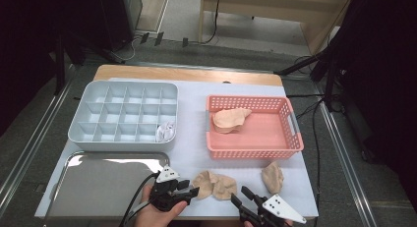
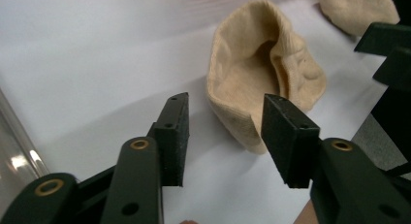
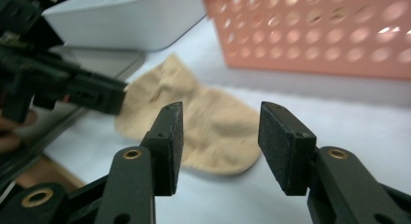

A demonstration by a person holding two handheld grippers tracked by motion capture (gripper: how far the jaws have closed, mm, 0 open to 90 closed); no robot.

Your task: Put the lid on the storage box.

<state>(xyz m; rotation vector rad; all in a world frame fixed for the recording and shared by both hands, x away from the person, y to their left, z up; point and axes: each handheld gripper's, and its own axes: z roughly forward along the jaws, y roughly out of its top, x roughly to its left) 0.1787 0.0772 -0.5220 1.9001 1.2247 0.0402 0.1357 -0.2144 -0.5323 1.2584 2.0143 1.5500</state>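
Left gripper (image 1: 193, 189): at the near edge of the worktop (image 1: 192, 151), held in a hand (image 1: 158, 213), jaws spread wide and holding nothing, tips just short of the open cuff of a beige sock (image 1: 215, 184); in the left gripper view the sock's rim lies between and just beyond the jaws. Right gripper (image 1: 238, 196): near edge, right of the left one, jaws likewise wide and empty, aimed at the same sock from the other side; in the right gripper view the sock (image 3: 194, 124) lies flat on the white cover just past the jaws, with the left gripper (image 3: 118, 100) at its far end. Metal tray (image 1: 88, 185): near left corner, beside the left gripper. Second beige sock (image 1: 273, 176): crumpled on the cover right of the first, apart from it, just in front of the basket. Pink basket (image 1: 255, 148): middle right, a third beige sock (image 1: 230, 120) lying in its left half. Grey divided box (image 1: 86, 111): middle left behind the tray, a white item (image 1: 165, 131) in its near right compartment.
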